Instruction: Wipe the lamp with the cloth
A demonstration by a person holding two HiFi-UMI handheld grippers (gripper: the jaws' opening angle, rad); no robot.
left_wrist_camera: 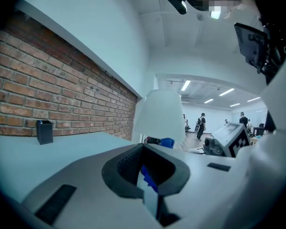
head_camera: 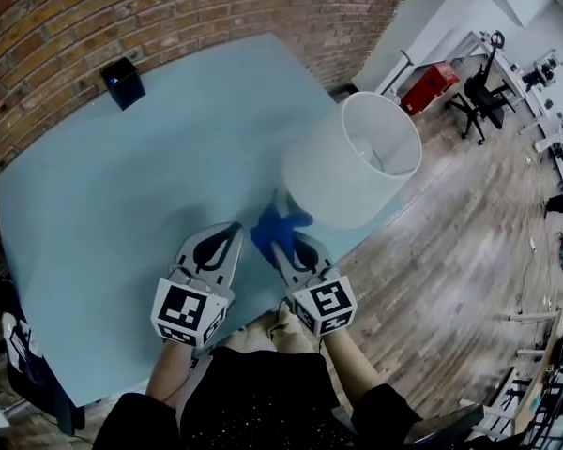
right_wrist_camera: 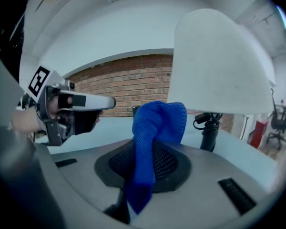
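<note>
The lamp [head_camera: 357,162], white-shaded, stands centre right of the frame on the pale blue table [head_camera: 122,214]; the blue cloth [head_camera: 280,225], just beside the shade, is pinched in your right gripper [head_camera: 283,244]; your left gripper [head_camera: 231,232], lower centre, is narrowed on nothing.

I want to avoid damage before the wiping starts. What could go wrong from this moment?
1. The lamp seems to stand near the right edge of the table, with floor beyond. A firm push on its shade might tip it off.
2. The right gripper pinches the cloth by a narrow fold, and the rest bunches loose above the jaws. It might slip out during rubbing.
</note>
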